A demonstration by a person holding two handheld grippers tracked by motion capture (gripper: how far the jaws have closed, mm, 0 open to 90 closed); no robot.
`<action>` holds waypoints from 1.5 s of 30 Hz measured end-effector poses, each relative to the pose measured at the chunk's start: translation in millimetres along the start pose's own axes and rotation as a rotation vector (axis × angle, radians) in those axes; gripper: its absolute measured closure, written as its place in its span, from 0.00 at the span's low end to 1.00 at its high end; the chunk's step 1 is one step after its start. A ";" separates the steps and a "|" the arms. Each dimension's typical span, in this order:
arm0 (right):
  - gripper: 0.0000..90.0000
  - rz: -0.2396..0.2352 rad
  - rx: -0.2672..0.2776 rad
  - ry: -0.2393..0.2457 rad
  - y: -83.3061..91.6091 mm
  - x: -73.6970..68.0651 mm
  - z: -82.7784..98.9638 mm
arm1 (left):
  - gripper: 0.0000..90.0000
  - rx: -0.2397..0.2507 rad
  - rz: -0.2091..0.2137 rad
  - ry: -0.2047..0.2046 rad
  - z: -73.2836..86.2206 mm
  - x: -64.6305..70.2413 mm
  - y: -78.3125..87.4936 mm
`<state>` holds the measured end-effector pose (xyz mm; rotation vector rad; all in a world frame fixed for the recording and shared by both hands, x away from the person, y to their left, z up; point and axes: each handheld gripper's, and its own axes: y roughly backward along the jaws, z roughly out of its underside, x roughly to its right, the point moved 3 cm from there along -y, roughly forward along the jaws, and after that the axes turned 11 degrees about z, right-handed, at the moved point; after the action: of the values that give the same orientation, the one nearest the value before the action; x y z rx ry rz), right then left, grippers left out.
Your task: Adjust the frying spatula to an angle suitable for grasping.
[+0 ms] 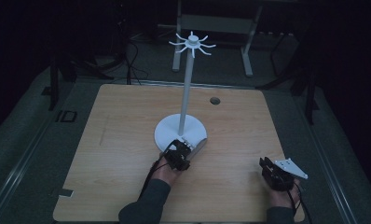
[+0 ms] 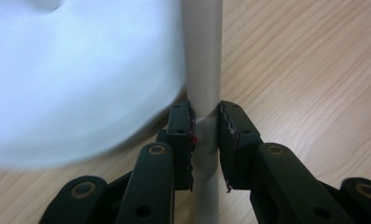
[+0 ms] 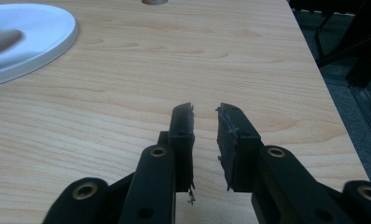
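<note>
A white stand rises from a round base (image 1: 172, 135) at the table's middle; its thin pole (image 1: 187, 88) ends in a ring of hooks (image 1: 192, 44). My left gripper (image 1: 186, 145) sits at the base's near edge, shut on a short white rod (image 1: 200, 146). In the left gripper view the rod (image 2: 202, 56) runs up between the pads (image 2: 206, 114), with the base (image 2: 81, 79) blurred to its left. My right gripper (image 1: 266, 162) rests near the table's right front, jaws slightly apart (image 3: 205, 109) with nothing between them. The base (image 3: 34, 32) and the rod's tip (image 3: 4, 39) show far left.
The wooden table (image 1: 118, 140) has a round cable hole (image 1: 215, 100) at the back right. Its right edge lies close to my right gripper, with dark floor beyond. A metal frame (image 1: 246, 46) stands behind the table.
</note>
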<state>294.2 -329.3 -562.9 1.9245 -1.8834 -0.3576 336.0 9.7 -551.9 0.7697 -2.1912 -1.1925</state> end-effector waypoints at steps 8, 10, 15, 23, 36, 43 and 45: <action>0.84 -0.002 -0.002 0.004 -0.5 -1.7 0.1 | 0.84 -0.012 -0.011 0.025 15.5 -10.8 6.5; 0.84 -0.002 -0.003 0.004 -0.6 -1.8 0.2 | 0.84 -0.019 -0.010 0.026 14.2 -10.8 5.9; 0.84 -0.003 -0.003 0.004 -0.5 -1.7 0.2 | 0.83 -0.036 0.013 0.032 11.1 -12.6 1.6; 0.83 -0.004 -0.005 0.003 -0.7 -1.4 0.2 | 0.81 -0.042 0.019 0.037 5.3 -14.4 -4.6; 0.83 -0.004 -0.006 0.002 -0.8 -1.2 0.2 | 0.81 -0.036 0.000 0.042 1.4 -13.6 -10.9; 0.83 -0.003 -0.007 0.000 -0.8 -0.6 0.3 | 0.83 -0.025 -0.014 0.040 2.6 -12.7 -8.1; 0.83 -0.004 -0.008 0.000 -1.0 -0.7 0.5 | 0.83 -0.014 -0.015 0.039 2.8 -11.8 -5.1</action>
<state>294.9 -328.7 -563.8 1.9234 -1.8756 -0.3657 343.6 17.2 -559.6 0.7990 -2.1473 -1.1890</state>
